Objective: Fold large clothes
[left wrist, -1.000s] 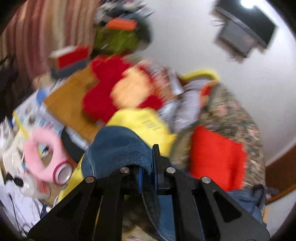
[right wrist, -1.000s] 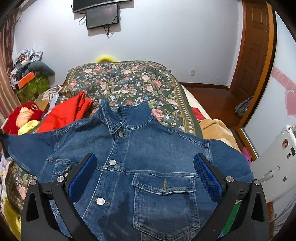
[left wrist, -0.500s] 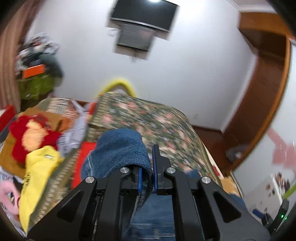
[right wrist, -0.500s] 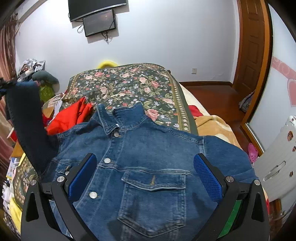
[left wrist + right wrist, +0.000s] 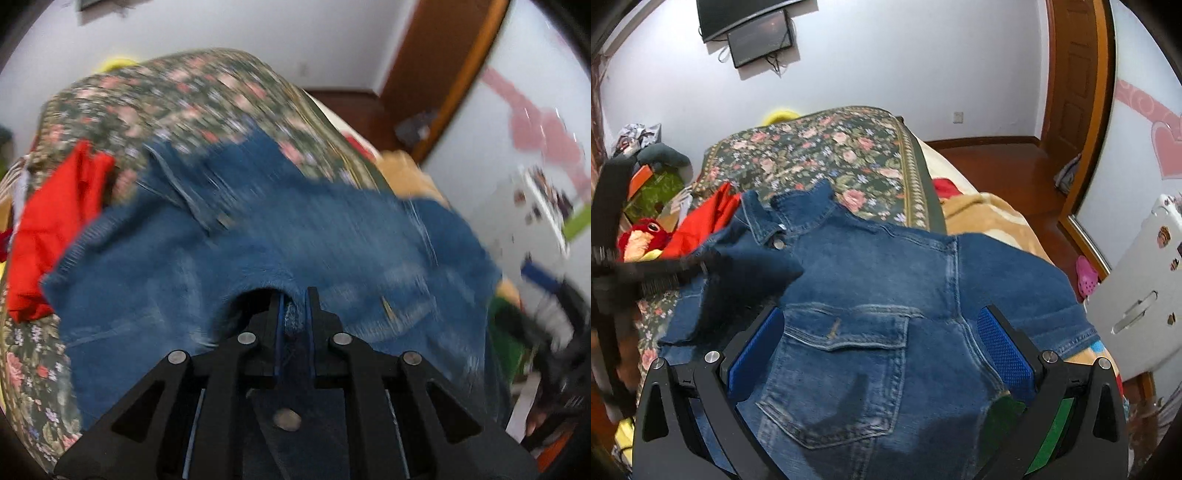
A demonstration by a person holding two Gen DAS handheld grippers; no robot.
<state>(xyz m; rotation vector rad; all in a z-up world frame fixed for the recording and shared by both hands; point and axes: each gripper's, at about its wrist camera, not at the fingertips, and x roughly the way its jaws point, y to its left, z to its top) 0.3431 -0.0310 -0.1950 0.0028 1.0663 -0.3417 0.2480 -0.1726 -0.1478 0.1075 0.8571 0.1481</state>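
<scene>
Left gripper point(image 5: 294, 317) pinching denim sleeve point(image 5: 293, 321), jaws just easing apart, fabric between them. Right gripper point(image 5: 879, 350) hanging wide open over denim jacket point(image 5: 886, 288), lying mid-frame across floral bedspread point(image 5: 827, 147); red cloth point(image 5: 701, 221) at left.

**The bed under my work**

The bed point(image 5: 827, 155) is lying ahead of me, wearing a dark floral cover point(image 5: 207, 96) that is running away toward the far wall. A blue denim jacket point(image 5: 886, 266) is lying spread on it, front up, collar pointing to the far end. A red garment point(image 5: 701, 221) is sitting bunched on the cover just beside the jacket's left shoulder, touching it. Along the right side a tan blanket point(image 5: 990, 221) is showing beyond the cover's edge, with the jacket's right sleeve lying over it.
</scene>
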